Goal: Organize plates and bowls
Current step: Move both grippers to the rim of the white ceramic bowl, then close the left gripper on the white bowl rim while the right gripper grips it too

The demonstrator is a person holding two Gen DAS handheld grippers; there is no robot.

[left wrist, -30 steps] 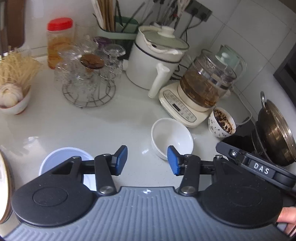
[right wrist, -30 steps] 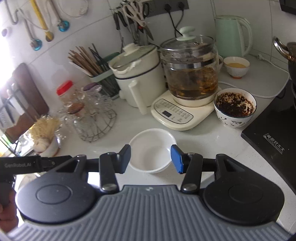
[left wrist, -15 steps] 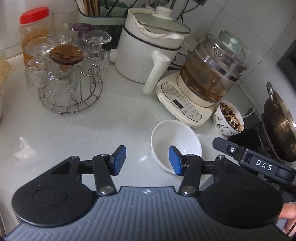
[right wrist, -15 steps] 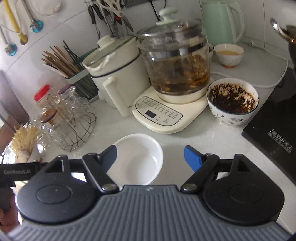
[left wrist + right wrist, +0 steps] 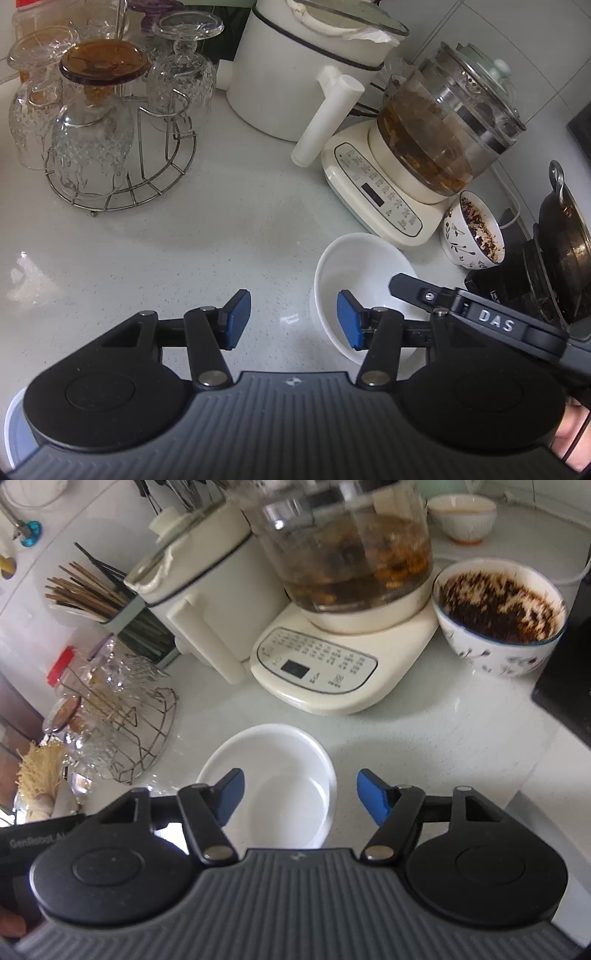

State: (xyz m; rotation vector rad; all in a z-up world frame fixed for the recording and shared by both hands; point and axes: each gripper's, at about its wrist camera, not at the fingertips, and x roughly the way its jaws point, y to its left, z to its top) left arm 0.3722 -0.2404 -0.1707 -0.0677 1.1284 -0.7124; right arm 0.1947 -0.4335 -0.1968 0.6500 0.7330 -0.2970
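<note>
An empty white bowl (image 5: 364,264) (image 5: 286,762) sits upright on the pale counter (image 5: 221,251) in front of the cream kettle base. My left gripper (image 5: 293,325) is open, with the bowl's left rim between its blue pads: the right pad (image 5: 349,330) hangs inside the bowl and the left pad stays outside. My right gripper (image 5: 301,795) straddles the bowl's right rim, its left pad (image 5: 231,794) over the bowl's inside. Its jaws are closing, and neither pad presses on the rim. One of its black fingers (image 5: 443,299) crosses the bowl's far side in the left wrist view.
Behind the bowl stand a glass kettle on a cream base (image 5: 325,672), a white pot with a side handle (image 5: 306,74) and a patterned bowl of dark residue (image 5: 498,616). A wire rack of glasses (image 5: 103,129) stands at the left. A black cooktop (image 5: 565,686) and a wok (image 5: 565,236) are at the right.
Both grippers have come down and forward onto the white bowl, which now reaches between their fingers. The right jaws opened wider, then narrowed a little. The bowl has not moved.
</note>
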